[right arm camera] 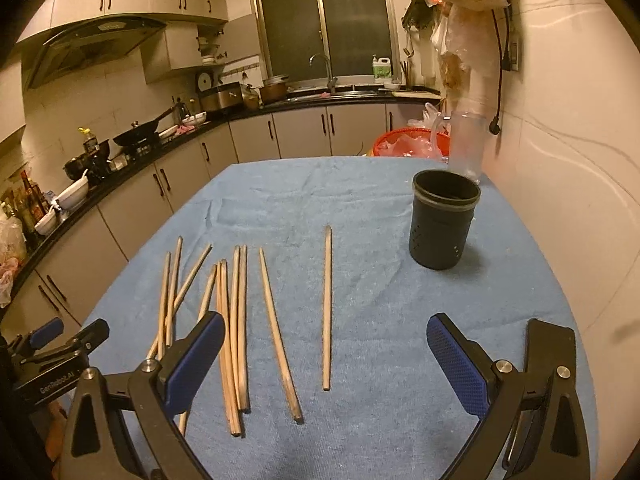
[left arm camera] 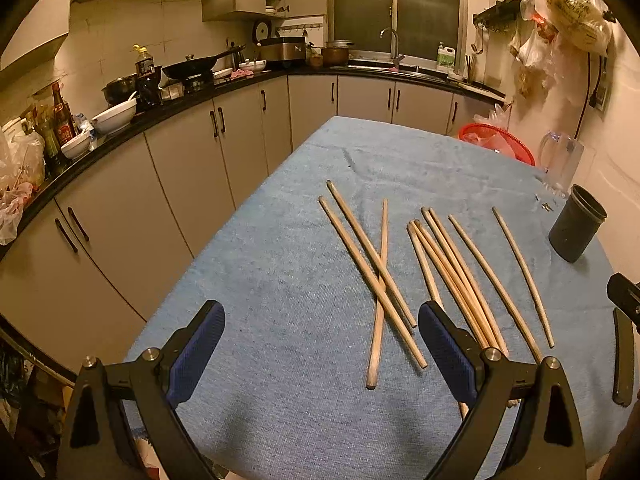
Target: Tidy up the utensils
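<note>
The right gripper [right arm camera: 326, 364] hangs wide open and empty, low in the frame. 1 lone chopstick [right arm camera: 327, 308] lies almost between its fingers, long axis pointing away up the frame. The dark holder [right arm camera: 444, 220] stands upper right, probably its destination. The left gripper [left arm camera: 322, 354] is equally wide.

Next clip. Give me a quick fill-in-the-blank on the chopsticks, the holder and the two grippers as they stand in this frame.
1. The wooden chopsticks lie on a ____ cloth.
2. The dark holder stands upright and holds ____ chopsticks.
3. The left gripper and right gripper both have their jaws ____.
4. Behind the holder stands a clear ____.

Missing words: blue; no; open; jug
</note>
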